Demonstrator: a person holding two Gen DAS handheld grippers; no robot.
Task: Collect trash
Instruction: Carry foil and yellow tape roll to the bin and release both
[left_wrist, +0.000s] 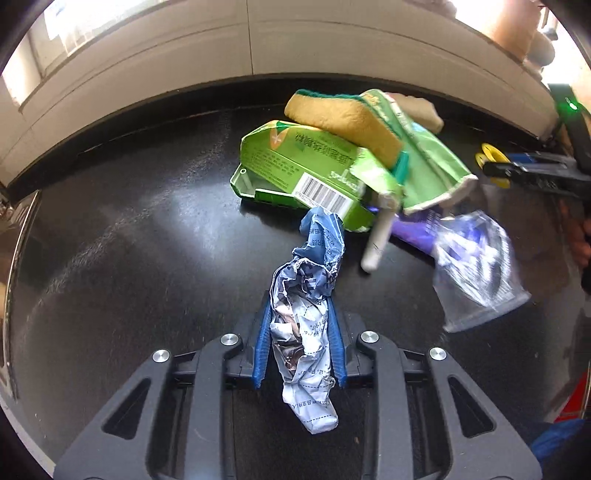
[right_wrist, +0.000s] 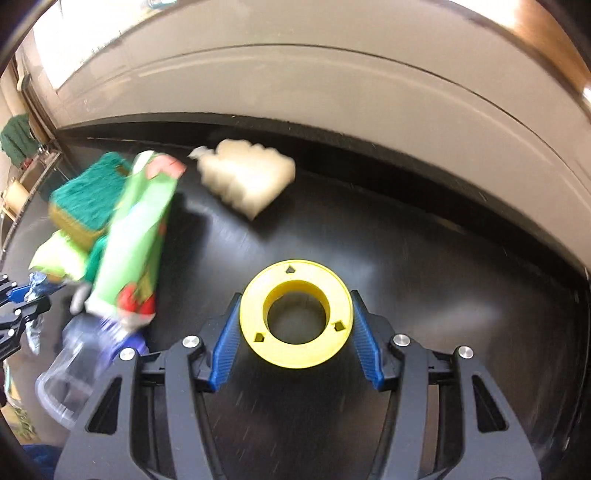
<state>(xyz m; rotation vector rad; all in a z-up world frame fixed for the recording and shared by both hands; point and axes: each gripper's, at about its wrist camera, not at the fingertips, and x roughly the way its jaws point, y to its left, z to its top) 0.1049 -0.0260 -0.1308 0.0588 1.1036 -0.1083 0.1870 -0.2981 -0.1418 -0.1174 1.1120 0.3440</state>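
My left gripper (left_wrist: 300, 306) is shut on a crumpled blue and silver wrapper (left_wrist: 306, 332), which sticks out past the blue pads (left_wrist: 263, 347) towards the trash pile. My right gripper (right_wrist: 295, 295) is shut on a yellow plastic ring (right_wrist: 295, 350), held flat between its pads (right_wrist: 225, 343) above the black table (right_wrist: 424, 295). On the table lies the pile: a green carton (left_wrist: 295, 166), a yellow sponge with a green scrub side (left_wrist: 343, 118), a green snack bag (left_wrist: 424, 162), a white tube (left_wrist: 376, 240) and a clear plastic cup (left_wrist: 480, 280).
A cream crumpled lump (right_wrist: 247, 181) lies alone near the table's far edge. A pale wall ledge (left_wrist: 258, 48) runs behind the black table (left_wrist: 129, 221). The right gripper (left_wrist: 524, 170) with the ring shows at the right edge of the left wrist view.
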